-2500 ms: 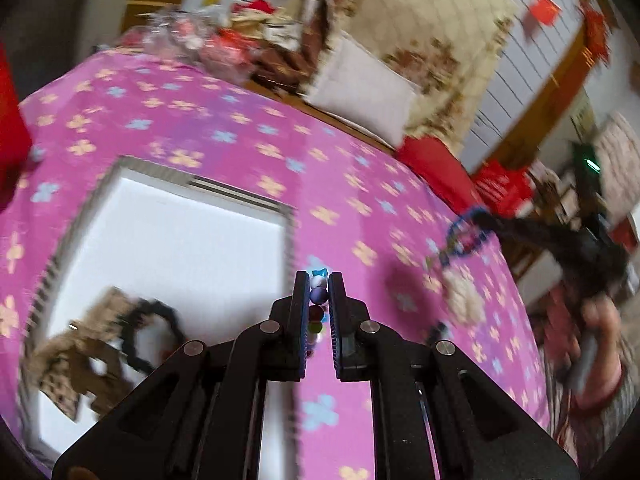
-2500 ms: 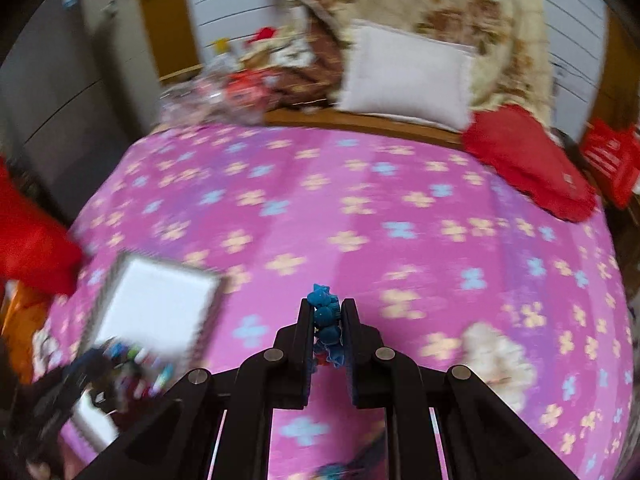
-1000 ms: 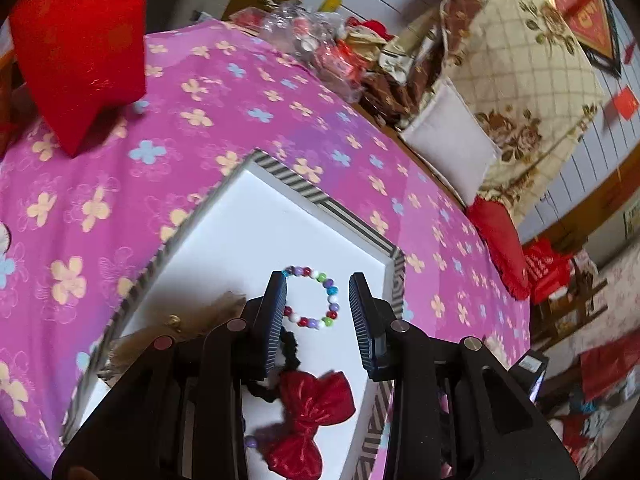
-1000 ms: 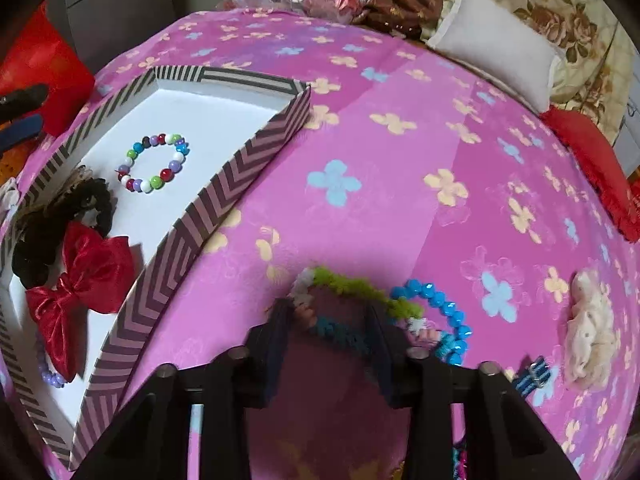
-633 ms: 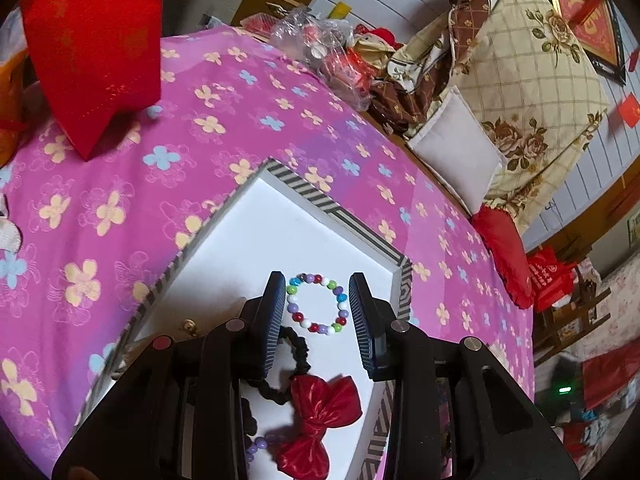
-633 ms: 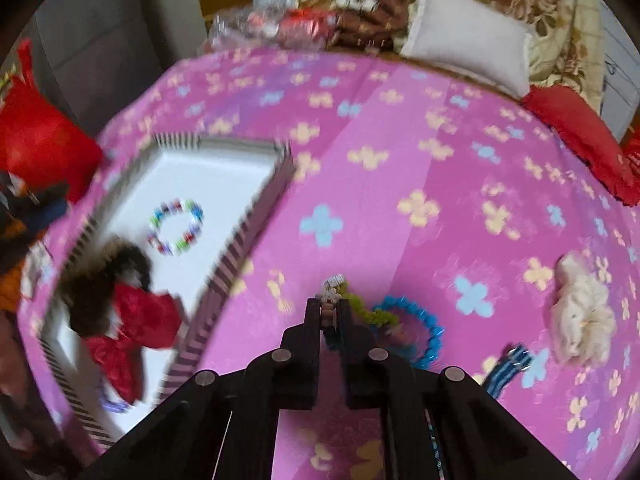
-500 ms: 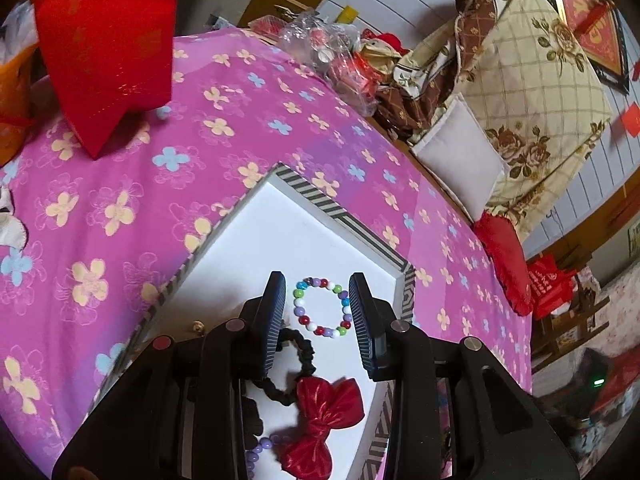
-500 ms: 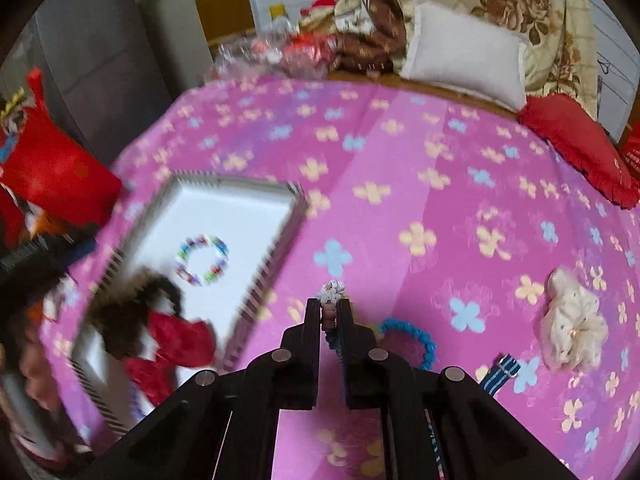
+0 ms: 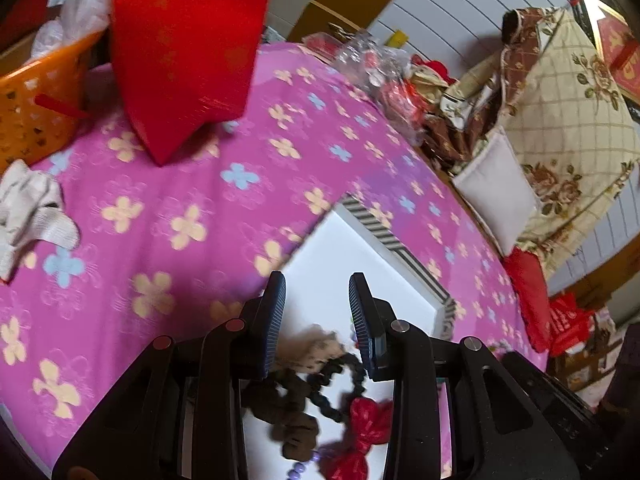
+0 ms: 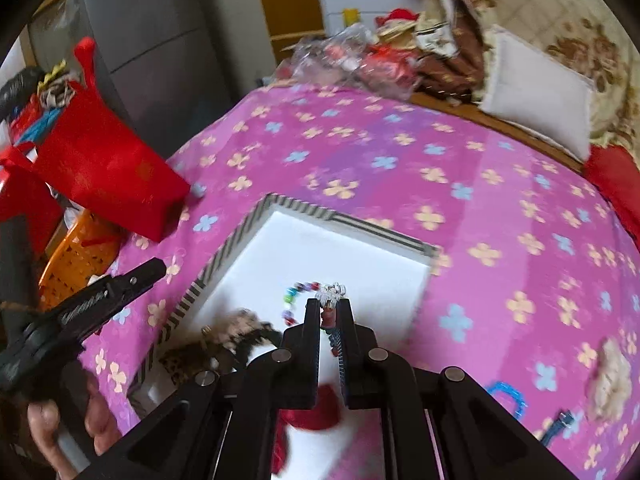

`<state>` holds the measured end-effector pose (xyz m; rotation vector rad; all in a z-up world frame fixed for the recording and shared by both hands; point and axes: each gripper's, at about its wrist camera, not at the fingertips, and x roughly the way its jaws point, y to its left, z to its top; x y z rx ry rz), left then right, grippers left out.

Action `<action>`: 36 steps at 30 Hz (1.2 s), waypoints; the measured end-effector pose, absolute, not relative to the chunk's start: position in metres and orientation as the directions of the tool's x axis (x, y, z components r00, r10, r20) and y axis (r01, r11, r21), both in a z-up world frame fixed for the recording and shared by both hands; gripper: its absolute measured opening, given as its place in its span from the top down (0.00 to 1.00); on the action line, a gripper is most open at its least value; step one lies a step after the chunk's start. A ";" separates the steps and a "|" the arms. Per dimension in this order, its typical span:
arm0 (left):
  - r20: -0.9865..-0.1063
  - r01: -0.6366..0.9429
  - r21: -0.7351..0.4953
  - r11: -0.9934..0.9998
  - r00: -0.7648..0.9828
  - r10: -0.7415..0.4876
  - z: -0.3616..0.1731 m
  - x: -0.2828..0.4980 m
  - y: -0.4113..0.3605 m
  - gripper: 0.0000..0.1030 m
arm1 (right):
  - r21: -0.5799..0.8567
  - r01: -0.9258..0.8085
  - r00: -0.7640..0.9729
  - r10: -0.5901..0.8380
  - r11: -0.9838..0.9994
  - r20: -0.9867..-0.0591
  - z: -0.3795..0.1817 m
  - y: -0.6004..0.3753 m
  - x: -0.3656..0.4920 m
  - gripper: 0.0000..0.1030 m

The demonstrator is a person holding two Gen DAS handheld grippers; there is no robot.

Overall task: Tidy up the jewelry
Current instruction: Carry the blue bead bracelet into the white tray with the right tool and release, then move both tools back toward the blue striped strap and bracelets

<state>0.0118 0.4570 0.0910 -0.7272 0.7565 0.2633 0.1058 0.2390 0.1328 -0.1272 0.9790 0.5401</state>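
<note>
The right gripper has its fingers pinched tight on a small beaded piece with a whitish cluster at its tip, held above the white tray. The jaws were closing within the last second and now press on that piece. Just behind it, at about eleven o'clock from the fingertips, the multicoloured bead bracelet lies on the tray floor. Toward seven o'clock in the tray there is a dark scrunchie beside a brownish fabric piece, and part of a red bow shows under the fingers.

The tray, with its striped rim, sits on the pink flowered worktop. At four o'clock on the cloth lie a blue bracelet, a cream scrunchie and a small striped blue item, all well apart from the tray.

The left gripper hovers over the tray's near end with its fingers narrowly parted and nothing between them; the dark scrunchie and red bow lie below. From the right wrist view the person's left hand grips that tool at eight o'clock. A red bag stands on the worktop at eleven o'clock, an orange basket just beside it.
</note>
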 end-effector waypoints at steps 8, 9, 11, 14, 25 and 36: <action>-0.707 -0.499 -0.556 0.665 0.704 -0.063 0.080 0.009 0.485 0.70 | 0.156 -0.521 0.379 0.391 0.839 -0.839 0.111 0.325 0.137 0.93; -0.711 -0.503 -0.561 0.658 0.700 -0.071 0.077 0.010 0.487 0.70 | 0.145 -0.518 0.381 0.379 0.843 -0.843 0.106 0.333 0.140 0.93; -0.721 -0.514 -0.558 0.651 0.688 -0.075 0.072 0.010 0.490 0.70 | 0.117 -0.499 0.386 0.341 0.859 -0.857 0.092 0.342 0.147 0.93; -0.723 -0.514 -0.570 0.641 0.685 -0.093 0.069 0.010 0.492 0.70 | 0.096 -0.470 0.359 0.290 0.877 -0.887 0.072 0.340 0.156 0.93; -0.734 -0.496 -0.541 0.679 0.673 -0.093 0.074 0.017 0.474 0.70 | 0.071 -0.400 0.433 0.257 0.914 -0.864 0.083 0.256 0.134 0.55; -0.727 -0.413 -0.447 0.793 0.684 -0.054 0.094 0.010 0.416 0.70 | 0.100 -0.214 0.520 0.199 0.972 -0.831 0.103 0.062 0.011 0.55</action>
